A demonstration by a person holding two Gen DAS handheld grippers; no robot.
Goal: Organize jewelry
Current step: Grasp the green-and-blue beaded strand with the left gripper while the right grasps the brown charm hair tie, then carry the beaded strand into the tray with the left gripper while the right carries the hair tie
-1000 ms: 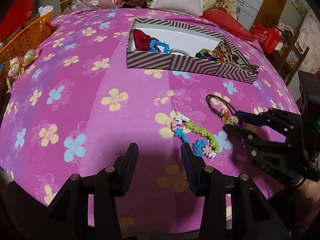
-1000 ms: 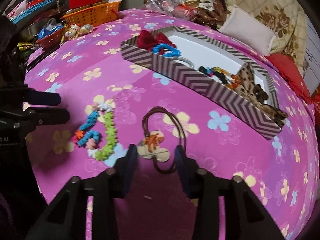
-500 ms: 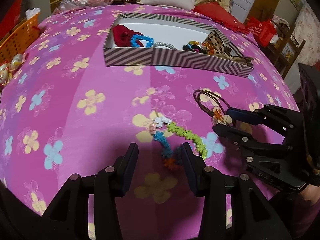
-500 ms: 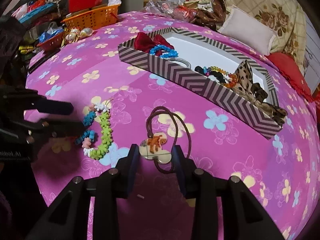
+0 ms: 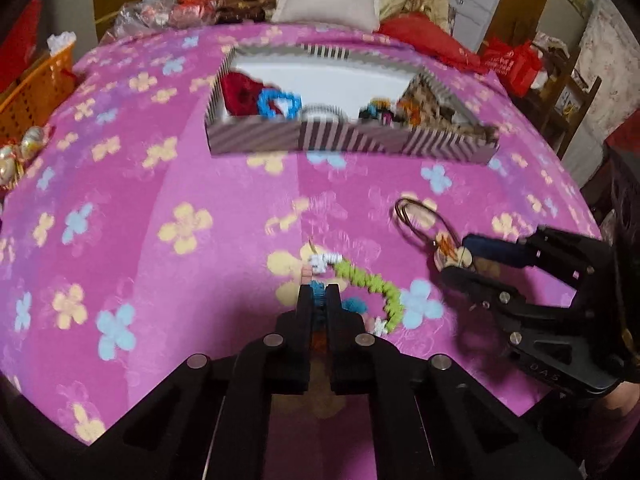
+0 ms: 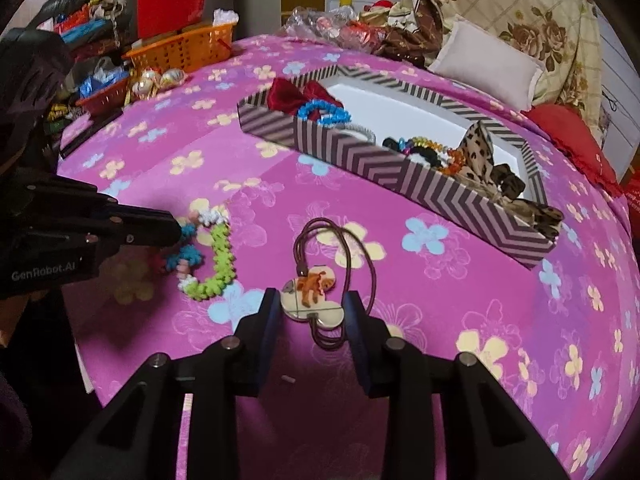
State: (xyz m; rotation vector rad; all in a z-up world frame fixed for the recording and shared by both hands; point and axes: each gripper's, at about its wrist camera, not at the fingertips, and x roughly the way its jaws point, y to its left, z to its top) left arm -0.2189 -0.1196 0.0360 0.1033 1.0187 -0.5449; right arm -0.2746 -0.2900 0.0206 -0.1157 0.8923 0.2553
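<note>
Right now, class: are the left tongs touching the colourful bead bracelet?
Touching. The left wrist view shows the left tongs nearly closed, their pads pinching the blue stretch of the bead bracelet with no gap showing on either side.

left gripper (image 5: 319, 300) fingers closed on beaded bracelet (image 5: 362, 282)

A pink bedspread (image 6: 440, 320) printed with yellow and blue flowers covers the bed. At its far edge lies a pale cushion (image 6: 488, 70) against a rose-patterned quilt (image 6: 532, 20), with a red pillow (image 6: 568, 132) beside it. An orange basket (image 6: 184, 50) stands at the left edge, a red bag (image 6: 172, 6) behind it and shiny round ornaments (image 6: 160, 80) in front.
</note>
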